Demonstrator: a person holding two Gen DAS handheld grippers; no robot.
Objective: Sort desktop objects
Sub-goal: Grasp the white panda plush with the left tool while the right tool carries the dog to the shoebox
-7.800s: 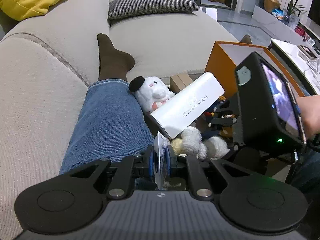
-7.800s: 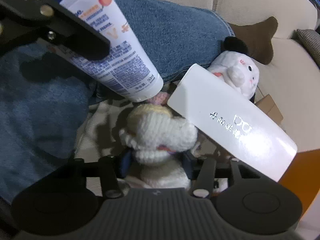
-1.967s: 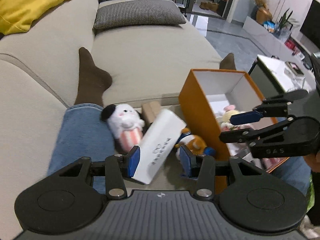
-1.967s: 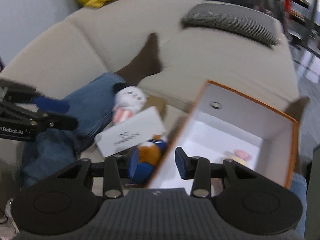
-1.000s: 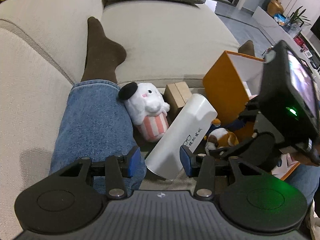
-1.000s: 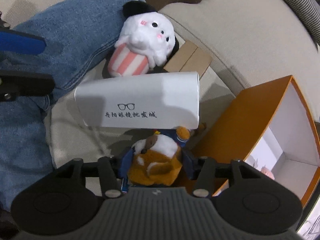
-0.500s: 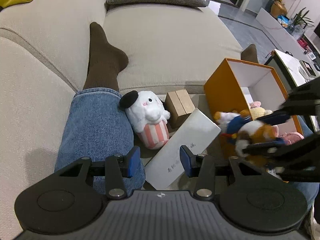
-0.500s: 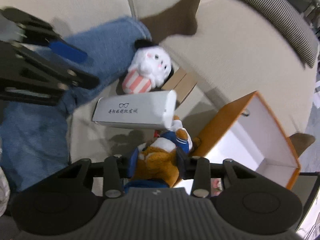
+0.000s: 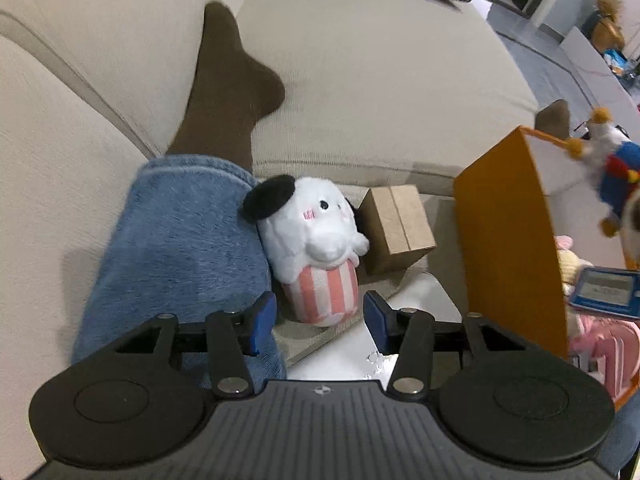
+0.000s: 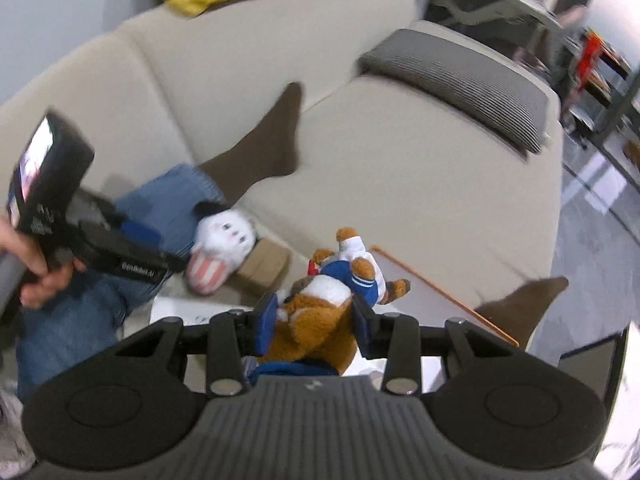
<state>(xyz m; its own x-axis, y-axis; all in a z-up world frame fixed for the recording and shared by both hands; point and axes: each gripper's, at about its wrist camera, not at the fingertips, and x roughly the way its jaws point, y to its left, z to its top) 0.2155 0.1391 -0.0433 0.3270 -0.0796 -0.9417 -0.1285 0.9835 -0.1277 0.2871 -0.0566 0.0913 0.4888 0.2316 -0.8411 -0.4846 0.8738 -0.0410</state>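
My left gripper (image 9: 319, 320) hangs low over the sofa, its jaws opening. The pink-striped cup of a white plush (image 9: 320, 240) sits between the blue pads (image 9: 262, 322), which do not press on it. A white glasses case (image 9: 424, 300) lies under the gripper's right side. My right gripper (image 10: 314, 320) is shut on a brown plush toy in a blue shirt (image 10: 324, 312). That toy (image 9: 612, 176) hangs above the open orange box (image 9: 504, 240), whose rim (image 10: 440, 292) shows beyond the right gripper. Most of the box's inside is hidden in the right wrist view.
A small cardboard box (image 9: 396, 228) lies behind the white plush. A person's leg in jeans (image 9: 180, 248) with a brown sock (image 9: 228, 92) rests on the beige sofa (image 9: 380, 92). Pink soft items and a blue-rimmed flat thing (image 9: 604, 292) are in the orange box.
My right gripper has risen with the brown plush toy from beside the glasses case to above the orange box. The left gripper moved down toward the white plush and its jaws widened.
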